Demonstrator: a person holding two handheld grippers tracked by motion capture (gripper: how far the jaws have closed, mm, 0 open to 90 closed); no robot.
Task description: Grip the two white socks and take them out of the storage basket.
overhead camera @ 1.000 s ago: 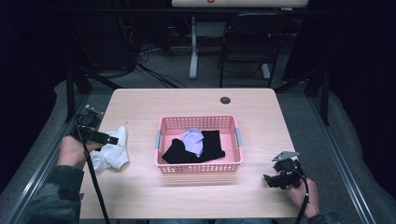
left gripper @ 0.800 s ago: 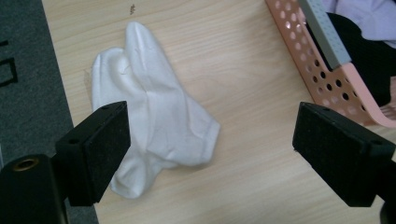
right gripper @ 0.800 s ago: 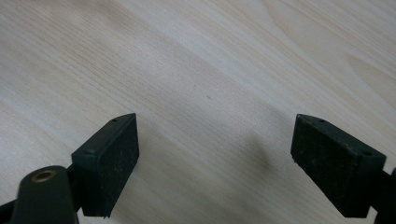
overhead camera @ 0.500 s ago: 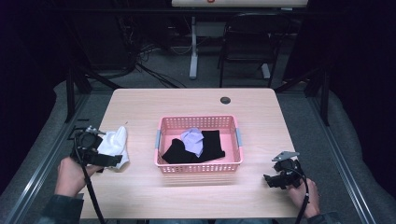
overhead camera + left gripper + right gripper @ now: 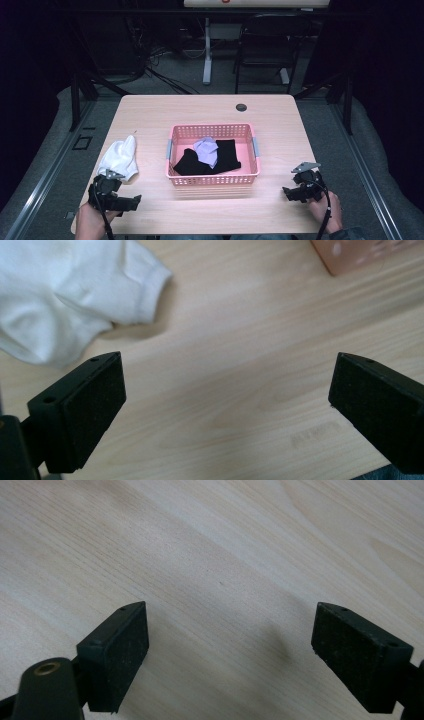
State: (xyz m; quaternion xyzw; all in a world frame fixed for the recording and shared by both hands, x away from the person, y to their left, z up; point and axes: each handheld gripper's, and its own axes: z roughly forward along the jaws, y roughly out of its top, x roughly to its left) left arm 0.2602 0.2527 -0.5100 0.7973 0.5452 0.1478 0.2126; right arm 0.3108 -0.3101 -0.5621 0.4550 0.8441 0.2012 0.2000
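the white sock lies loose on the wooden table, near its left edge and well left of the pink basket. it is crumpled, with its cuff end toward the far side. the left gripper sits at the near left corner of the table, just on the near side of the sock and apart from it. its jaws have just been opening and now stand wide, with nothing between them but bare wood. in the left gripper view the sock lies beyond the left jaw, its ribbed cuff turned toward the middle of the picture, and a corner of the basket shows at the top right.

the right gripper rests at the near right of the table, to the right of the basket and well apart from it. in the right gripper view its jaws are spread wide over plain wood grain, holding nothing.

the basket stands in the middle of the table. inside lie a black garment, probably socks though the fold is hard to read, and a pale lilac piece on top of it. a small dark round grommet sits in the table near the far edge.
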